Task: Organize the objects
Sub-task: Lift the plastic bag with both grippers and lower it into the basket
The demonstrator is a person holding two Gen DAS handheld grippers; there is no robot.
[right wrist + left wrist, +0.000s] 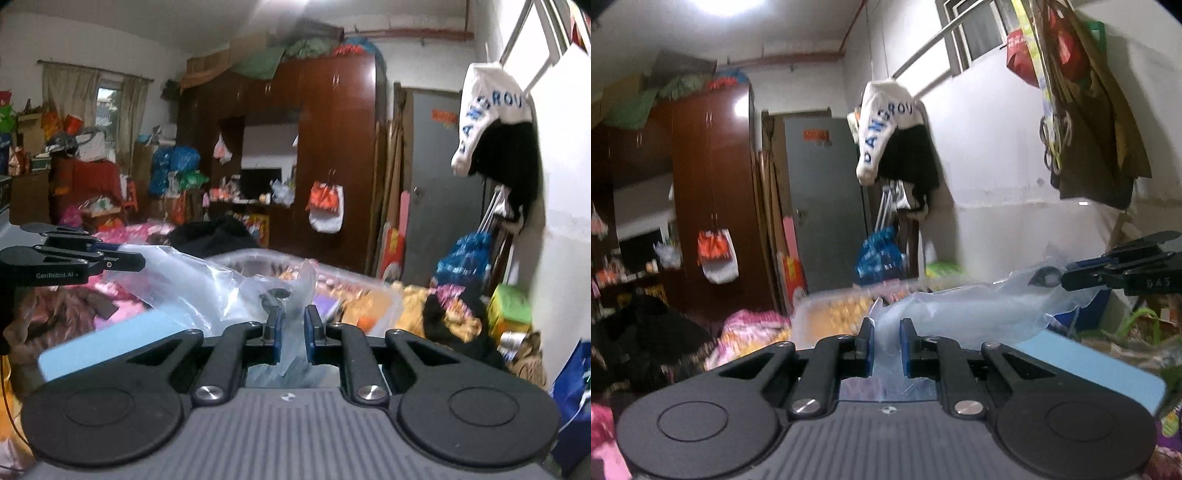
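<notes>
A clear plastic bag (945, 314) hangs stretched between my two grippers. In the left wrist view my left gripper (886, 326) is shut on one edge of the film, which is bunched between its blue pads. My right gripper (1067, 278) shows at the far right, pinching the bag's other edge. In the right wrist view my right gripper (293, 315) is shut on the plastic bag (192, 284), and my left gripper (138, 261) holds it at the left. A small black object (275, 297) shows through the film, too unclear to name.
A light blue flat panel (1089, 365) lies under the bag. Beyond it stands a clear storage bin (332, 264) holding colourful packets. Clothes and blankets (750, 328) are piled at the left. A dark wardrobe (332, 147), a grey door (823, 192) and hanging clothes (897, 147) are farther back.
</notes>
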